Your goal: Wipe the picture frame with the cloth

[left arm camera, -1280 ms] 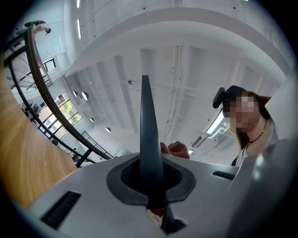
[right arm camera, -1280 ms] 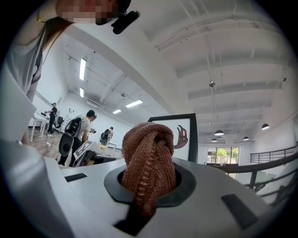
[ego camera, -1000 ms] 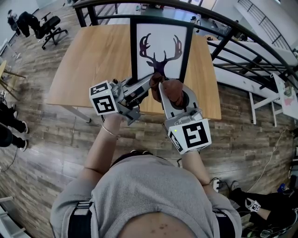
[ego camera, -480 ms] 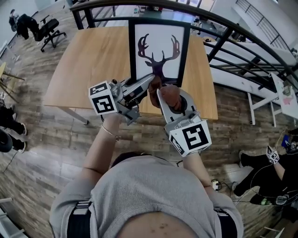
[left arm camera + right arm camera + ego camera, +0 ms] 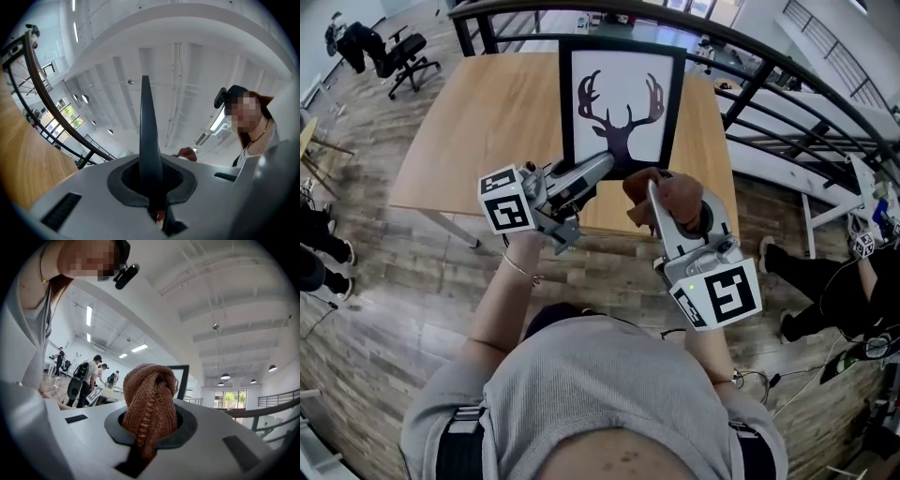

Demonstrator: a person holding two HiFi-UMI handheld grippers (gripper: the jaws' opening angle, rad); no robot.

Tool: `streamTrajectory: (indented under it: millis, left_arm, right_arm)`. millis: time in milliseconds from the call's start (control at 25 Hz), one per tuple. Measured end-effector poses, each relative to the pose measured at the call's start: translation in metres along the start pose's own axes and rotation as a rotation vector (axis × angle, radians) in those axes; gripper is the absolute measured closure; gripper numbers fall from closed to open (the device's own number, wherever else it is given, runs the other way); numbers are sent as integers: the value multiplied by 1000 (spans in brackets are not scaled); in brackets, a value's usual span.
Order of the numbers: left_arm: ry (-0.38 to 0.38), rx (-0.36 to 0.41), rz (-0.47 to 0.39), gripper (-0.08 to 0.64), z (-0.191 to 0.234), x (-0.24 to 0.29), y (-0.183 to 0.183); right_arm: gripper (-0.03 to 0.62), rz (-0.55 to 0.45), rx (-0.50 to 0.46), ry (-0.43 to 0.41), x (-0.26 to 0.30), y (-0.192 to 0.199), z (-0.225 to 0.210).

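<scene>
Two grips are set. The left gripper [image 5: 602, 165] has its jaws together on the near edge of the picture frame [image 5: 622, 98], which its own view shows as a thin dark blade rising out of the slot. The right gripper [image 5: 667, 202] has its jaws clamped on the cloth [image 5: 151, 401], a rust-brown knit bunched into a lump that bulges above them.

The frame lies along the middle of the table [image 5: 487, 122], with its top toward the far edge and its bottom near the near edge, where I hold it. I cannot tell whether its far end rests on the wood or is lifted clear. The cloth hangs just beside the frame's near right corner, and I cannot make out any contact with it.

I judge this to be the approach to a wiping stroke, with the frame steadied and the cloth not yet on it. The next move calls for me to carry the cloth up onto the glass or the black rim. It must press lightly and sweep along, while my left hand holds firm so the frame does not twist in the jaws.

By count there are one frame, one cloth, two grippers and one table, with one black railing [image 5: 769, 66] beyond its far edge.
</scene>
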State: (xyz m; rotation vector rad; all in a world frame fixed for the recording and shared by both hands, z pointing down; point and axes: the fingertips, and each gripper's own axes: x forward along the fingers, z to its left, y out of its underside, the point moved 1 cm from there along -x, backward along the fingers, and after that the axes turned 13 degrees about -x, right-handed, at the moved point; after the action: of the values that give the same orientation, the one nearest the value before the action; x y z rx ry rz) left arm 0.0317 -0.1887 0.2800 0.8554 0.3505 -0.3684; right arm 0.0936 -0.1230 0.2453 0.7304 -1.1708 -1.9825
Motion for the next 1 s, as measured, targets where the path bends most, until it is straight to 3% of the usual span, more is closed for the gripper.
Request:
streamTrajectory:
  millis: [200, 360, 520, 760, 1000]
  left_arm:
    - [-20, 36, 55, 532, -2, 1, 39]
    - [1, 32, 84, 531, -11, 1, 39]
    - [24, 3, 75, 532, -13, 1, 39]
    - [42, 23, 90, 532, -16, 2, 37]
    - [73, -6, 51, 532, -20, 4, 36]
  right_arm:
    - [546, -139, -99, 141, -30, -45, -48]
    - [546, -235, -151, 242, -18, -83, -83]
    - [546, -247, -175, 314, 2, -84, -110]
    - [546, -220, -190, 315, 23, -72, -118]
    - [546, -190, -176, 298, 23, -54, -115]
